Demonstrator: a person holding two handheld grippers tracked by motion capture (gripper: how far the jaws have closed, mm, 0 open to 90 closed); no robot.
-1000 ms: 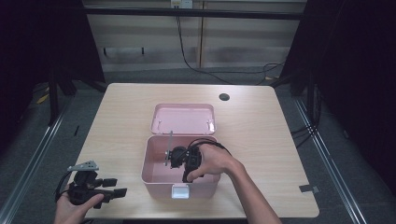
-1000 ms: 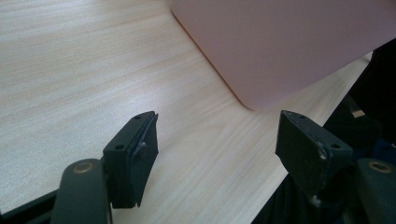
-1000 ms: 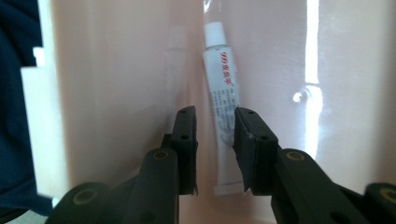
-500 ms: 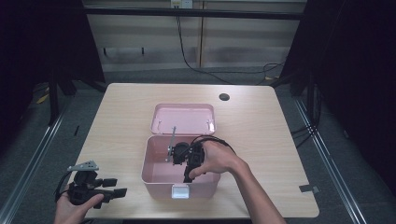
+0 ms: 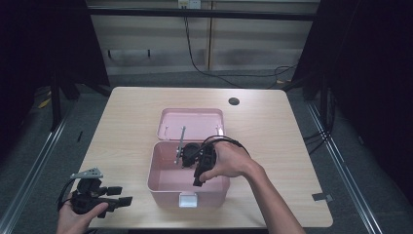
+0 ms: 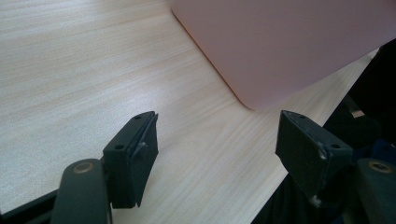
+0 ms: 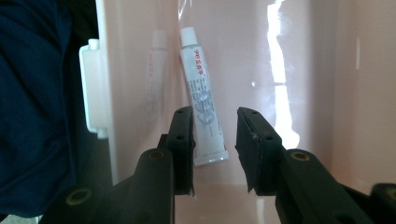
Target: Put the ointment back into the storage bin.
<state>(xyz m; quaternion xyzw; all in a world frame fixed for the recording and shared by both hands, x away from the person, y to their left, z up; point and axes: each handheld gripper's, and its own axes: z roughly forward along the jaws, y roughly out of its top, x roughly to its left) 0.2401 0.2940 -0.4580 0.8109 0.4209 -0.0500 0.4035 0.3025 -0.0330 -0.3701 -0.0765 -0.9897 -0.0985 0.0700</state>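
Right gripper (image 7: 214, 144) hangs inside pink box (image 5: 160, 183), jaws slightly apart, just opening; white tube (image 7: 201, 98) lies below, unclamped, long axis running away between them.

box (image 5: 168, 187): pink | latch (image 5: 188, 200): white | tube (image 7: 201, 95): white, grey print | table (image 5: 131, 117): pale wood grain | jaws: black

One pink box (image 5: 168, 183), one pink lid (image 5: 192, 122), one white tube (image 7: 201, 93), two grippers, left (image 5: 119, 195) and right (image 5: 187, 158), one table (image 5: 131, 117)
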